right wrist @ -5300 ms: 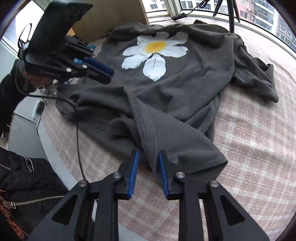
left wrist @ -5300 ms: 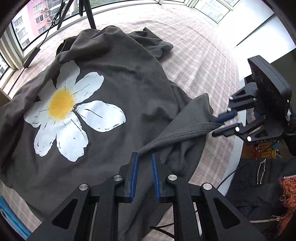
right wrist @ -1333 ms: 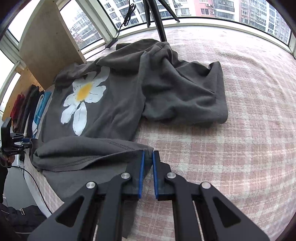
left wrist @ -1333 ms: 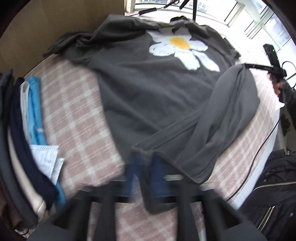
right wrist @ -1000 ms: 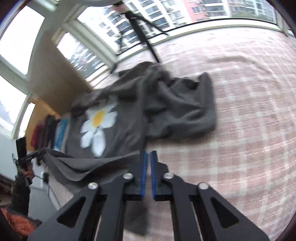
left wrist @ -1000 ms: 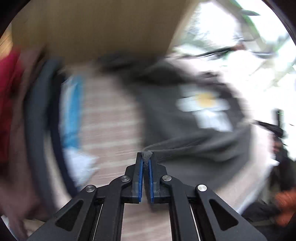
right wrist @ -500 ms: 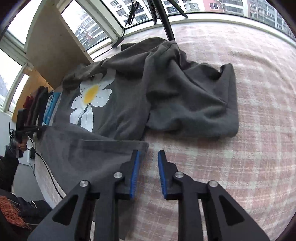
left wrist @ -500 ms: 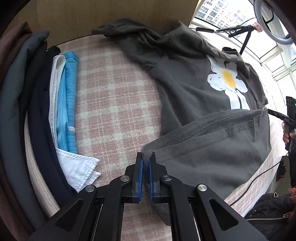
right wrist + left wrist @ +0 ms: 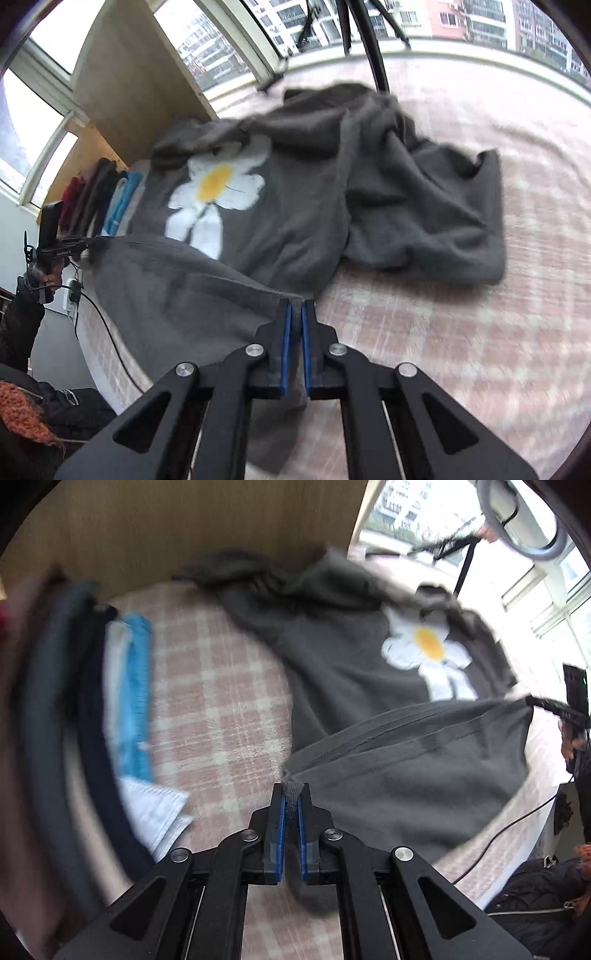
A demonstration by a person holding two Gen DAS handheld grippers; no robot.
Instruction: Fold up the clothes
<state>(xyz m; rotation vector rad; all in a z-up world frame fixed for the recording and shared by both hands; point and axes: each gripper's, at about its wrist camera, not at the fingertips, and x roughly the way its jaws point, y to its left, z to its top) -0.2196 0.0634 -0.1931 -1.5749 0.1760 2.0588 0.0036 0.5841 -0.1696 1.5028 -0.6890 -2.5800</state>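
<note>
Both grippers, left (image 9: pixel 290 805) and right (image 9: pixel 295 314), just re-closed, fingers pinching the hem corners of the grey T-shirt (image 9: pixel 295 206), stretched taut.

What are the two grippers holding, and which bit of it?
Both hold the grey daisy T-shirt by its bottom hem: the left gripper pinches one corner, the right gripper the other.

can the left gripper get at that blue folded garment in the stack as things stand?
Probably not yet. The left gripper is shut on the grey T-shirt's hem corner. The blue folded garment lies across bare checked tablecloth, so the path looks free once it lets go.
</note>
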